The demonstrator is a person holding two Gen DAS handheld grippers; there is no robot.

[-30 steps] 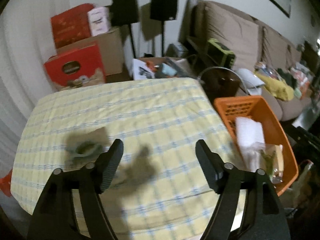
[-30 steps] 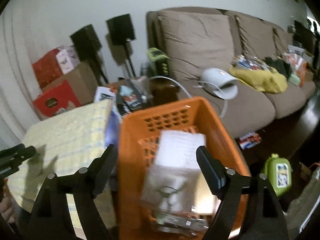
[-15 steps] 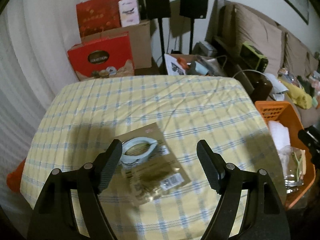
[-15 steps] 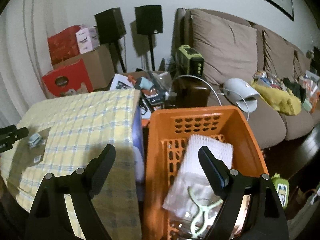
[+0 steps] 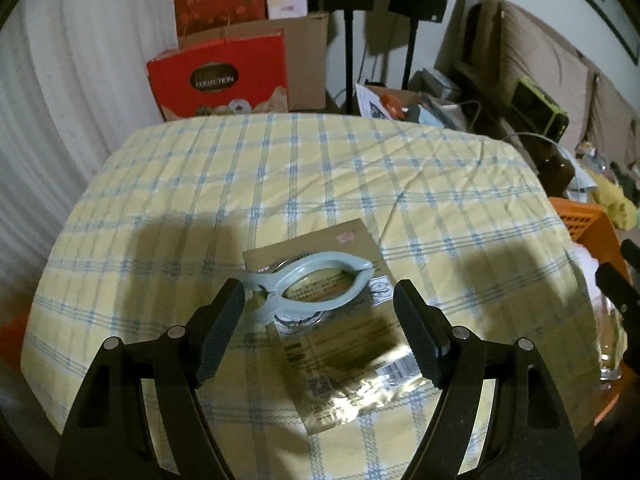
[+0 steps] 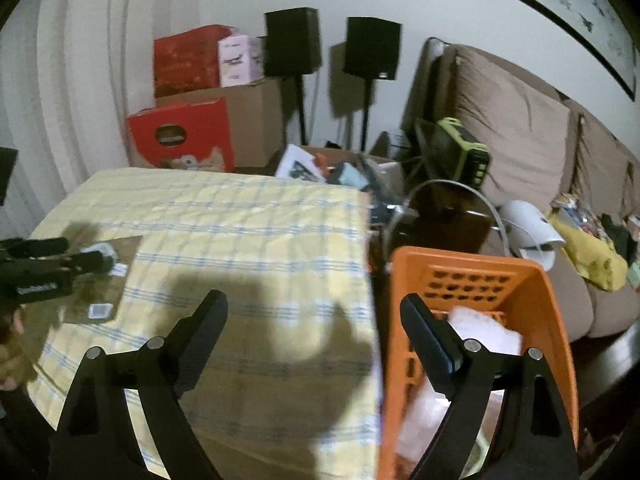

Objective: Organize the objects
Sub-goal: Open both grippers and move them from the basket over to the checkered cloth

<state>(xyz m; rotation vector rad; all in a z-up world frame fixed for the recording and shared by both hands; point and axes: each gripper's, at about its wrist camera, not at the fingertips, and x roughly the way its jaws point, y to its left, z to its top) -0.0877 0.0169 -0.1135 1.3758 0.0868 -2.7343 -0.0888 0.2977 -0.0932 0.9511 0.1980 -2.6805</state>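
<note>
1. At the far left the left claw (image 5: 318,328) hangs over the tabletop (image 5: 280,168), tilted down, its jaws spread wide with nothing between the pads. I take that spread as readiness: it is lined up over the things below but grips neither.
2. Under it lies a light blue plastic clip (image 5: 316,284), flat on top of a brown foil packet (image 5: 340,320). The clip rests on the packet's upper half rather than biting its edge, as far as I can tell. Both sit in the near middle of the yellow checked cloth, the only things on the tabletop, so they look like the next items to be sorted.
3. Further right, the right claw (image 6: 314,324) hovers above the tabletop's right edge, straddling the gap between cloth and basket. Its jaws are opening and hold nothing.
4. Just beside the tabletop stands the orange basket (image 6: 552,320), its rim lower than the cloth. Inside shows a white padded sheet (image 6: 484,332); the left wrist view also shows a clear glass (image 5: 610,344) there. It seems to be the collecting place, set close so things travel a short way.
5. My guess is that the clip and packet still await their move into it.
</note>
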